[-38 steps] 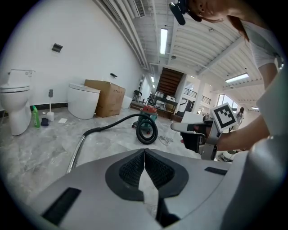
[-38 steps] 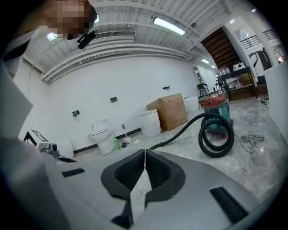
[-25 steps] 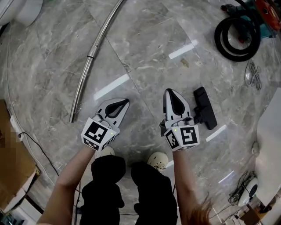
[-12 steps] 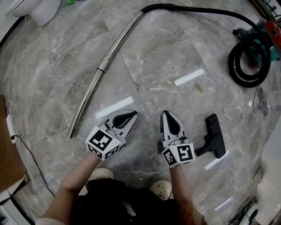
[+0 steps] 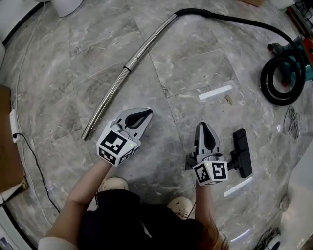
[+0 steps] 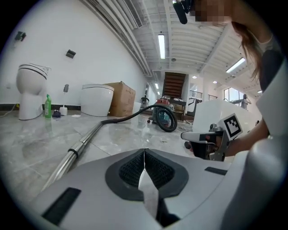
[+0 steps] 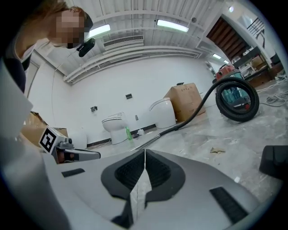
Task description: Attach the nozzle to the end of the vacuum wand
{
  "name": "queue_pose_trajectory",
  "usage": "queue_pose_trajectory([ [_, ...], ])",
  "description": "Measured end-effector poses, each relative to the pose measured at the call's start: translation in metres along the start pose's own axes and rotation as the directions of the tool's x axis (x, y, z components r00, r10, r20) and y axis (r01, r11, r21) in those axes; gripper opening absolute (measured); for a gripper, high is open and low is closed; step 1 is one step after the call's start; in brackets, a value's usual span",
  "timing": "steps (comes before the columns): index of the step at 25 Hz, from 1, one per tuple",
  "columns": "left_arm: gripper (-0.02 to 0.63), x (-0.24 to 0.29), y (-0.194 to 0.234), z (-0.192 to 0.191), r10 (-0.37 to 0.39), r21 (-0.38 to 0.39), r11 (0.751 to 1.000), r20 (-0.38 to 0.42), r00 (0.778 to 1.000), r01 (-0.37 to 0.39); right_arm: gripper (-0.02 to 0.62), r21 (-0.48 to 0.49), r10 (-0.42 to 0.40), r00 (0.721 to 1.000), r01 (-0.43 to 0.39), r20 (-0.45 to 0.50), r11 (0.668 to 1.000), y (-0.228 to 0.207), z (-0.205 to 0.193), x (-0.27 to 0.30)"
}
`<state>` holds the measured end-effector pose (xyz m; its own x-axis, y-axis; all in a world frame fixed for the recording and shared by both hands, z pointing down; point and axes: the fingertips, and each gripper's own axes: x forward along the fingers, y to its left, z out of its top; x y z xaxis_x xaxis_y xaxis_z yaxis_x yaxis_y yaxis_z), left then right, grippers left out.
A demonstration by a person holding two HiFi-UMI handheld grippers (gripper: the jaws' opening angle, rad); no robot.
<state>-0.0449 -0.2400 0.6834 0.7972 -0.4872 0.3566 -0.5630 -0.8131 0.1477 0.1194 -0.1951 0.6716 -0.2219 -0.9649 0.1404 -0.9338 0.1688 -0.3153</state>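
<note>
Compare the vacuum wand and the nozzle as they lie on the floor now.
The vacuum wand is long, thin and silver; the nozzle is short, wide and black. The wand joins the black hose at its far end; the nozzle lies loose. The wand's free end is near the left gripper, the nozzle beside the right gripper. Both lie on the floor, unheld.

Nozzle (image 7: 274, 162) cut by right edge (right gripper view); vacuum (image 5: 301, 58) cropped too.
</note>
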Motion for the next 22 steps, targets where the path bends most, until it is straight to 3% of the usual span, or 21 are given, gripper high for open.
queue_pose_trajectory([
  [5,0.011,-0.021,0.042,-0.007,0.1,0.026,0.995,-0.081,0.992,-0.098,0.017,0.022,-0.016,1.0,0.016,0.006,1.0,-0.003,-0.002,-0.004],
  [15,0.017,-0.047,0.095,-0.026,0.18,0.1,0.982,-0.25,0.951,-0.159,0.017,0.024,0.019,1.0,-0.019,0.002,1.0,0.009,-0.001,-0.006],
  [18,0.119,-0.055,0.11,-0.033,0.188,0.114,0.981,-0.312,0.931,-0.16,0.017,0.019,0.015,1.0,-0.015,0.0,1.0,0.008,0.0,-0.007],
  [22,0.169,-0.073,0.142,-0.046,0.242,0.136,0.97,-0.408,0.881,-0.203,0.017,0.032,0.011,1.0,-0.011,-0.005,0.999,0.008,-0.002,-0.008],
])
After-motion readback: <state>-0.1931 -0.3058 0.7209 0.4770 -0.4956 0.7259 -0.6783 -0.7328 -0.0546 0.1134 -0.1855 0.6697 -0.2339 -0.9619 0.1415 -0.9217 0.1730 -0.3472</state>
